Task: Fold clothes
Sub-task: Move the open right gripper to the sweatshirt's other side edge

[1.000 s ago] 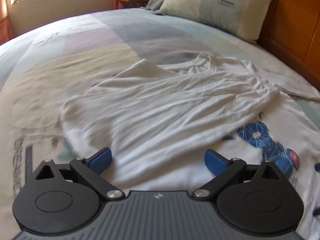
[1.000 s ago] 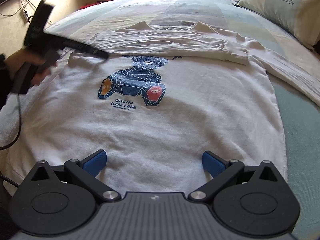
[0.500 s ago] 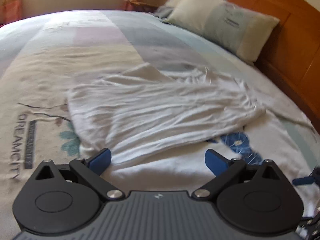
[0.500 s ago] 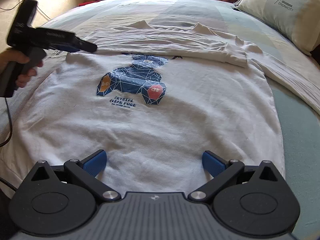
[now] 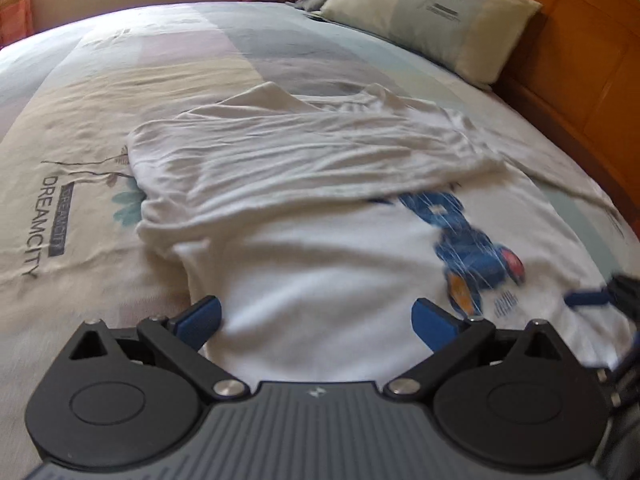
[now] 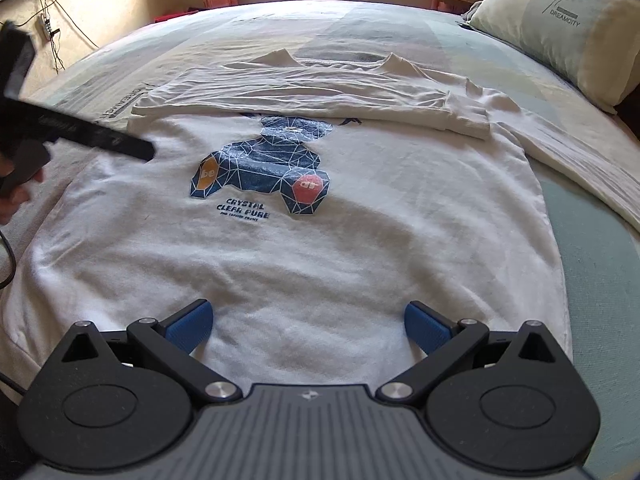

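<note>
Right wrist view is showing my right gripper (image 6: 307, 326) hanging with its blue pads spread wide, grasping nothing, above the lower part of the white sweatshirt (image 6: 304, 248). That sweatshirt is lying front-up on the bedspread (image 6: 592, 264), its blue bear print (image 6: 264, 172) facing me with the lettering "CRYSTAL CLEAR PURE" beneath it. One sleeve (image 6: 320, 100) is lying folded across the chest, covering the top of the print; the other sleeve (image 6: 576, 168) is trailing out to the right toward the pillow (image 6: 560, 28). At the left edge, my left gripper (image 6: 136, 147) is reaching over the garment's shoulder area, with my hand (image 6: 16, 184) on its handle; whether it is touching the cloth I cannot tell.

Left wrist view, partly blurred, is showing that gripper's own pads (image 5: 200, 316) standing wide apart and empty over the sweatshirt's side. Nothing is lying between either claw and the fabric. A wooden headboard (image 5: 580, 60) is standing behind the pillow.
</note>
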Tool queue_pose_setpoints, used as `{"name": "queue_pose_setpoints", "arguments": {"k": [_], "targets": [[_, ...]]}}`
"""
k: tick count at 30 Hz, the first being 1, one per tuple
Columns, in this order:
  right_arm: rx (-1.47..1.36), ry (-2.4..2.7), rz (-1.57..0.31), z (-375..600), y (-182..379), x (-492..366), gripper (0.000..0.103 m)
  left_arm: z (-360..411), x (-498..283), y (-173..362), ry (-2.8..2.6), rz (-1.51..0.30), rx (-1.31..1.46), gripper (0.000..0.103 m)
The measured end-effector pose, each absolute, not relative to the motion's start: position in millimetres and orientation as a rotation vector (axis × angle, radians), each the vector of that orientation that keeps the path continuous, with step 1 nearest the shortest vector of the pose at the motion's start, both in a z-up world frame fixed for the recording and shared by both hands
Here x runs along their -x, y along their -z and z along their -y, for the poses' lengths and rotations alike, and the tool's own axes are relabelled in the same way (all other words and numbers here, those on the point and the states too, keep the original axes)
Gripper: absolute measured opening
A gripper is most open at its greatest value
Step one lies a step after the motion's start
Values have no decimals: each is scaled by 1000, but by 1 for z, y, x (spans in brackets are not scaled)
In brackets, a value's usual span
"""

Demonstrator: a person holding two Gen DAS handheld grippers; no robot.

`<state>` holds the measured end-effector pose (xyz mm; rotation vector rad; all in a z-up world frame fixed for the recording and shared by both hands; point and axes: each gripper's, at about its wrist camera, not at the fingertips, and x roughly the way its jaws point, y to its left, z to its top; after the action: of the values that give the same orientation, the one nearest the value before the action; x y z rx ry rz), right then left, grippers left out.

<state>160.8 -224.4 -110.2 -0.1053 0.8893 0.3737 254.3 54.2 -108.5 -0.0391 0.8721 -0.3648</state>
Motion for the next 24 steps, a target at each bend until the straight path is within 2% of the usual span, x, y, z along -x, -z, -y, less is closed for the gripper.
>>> {"name": "queue_pose_setpoints", "arguments": {"k": [8,16,19,24], "targets": [[99,-361,-854,224,112,-156,103,-63,-212,89,434,-815,172,101],[87,-338,-852,224,112,-151,103,-51,-182,114,418,-936,163,101],[88,-333,-846,225,112,-145,103,-69,-160,115,423,-932,278,101],[87,-321,-863,223,110,-145,103,-73,-167,102,429,-935,259,100]]}}
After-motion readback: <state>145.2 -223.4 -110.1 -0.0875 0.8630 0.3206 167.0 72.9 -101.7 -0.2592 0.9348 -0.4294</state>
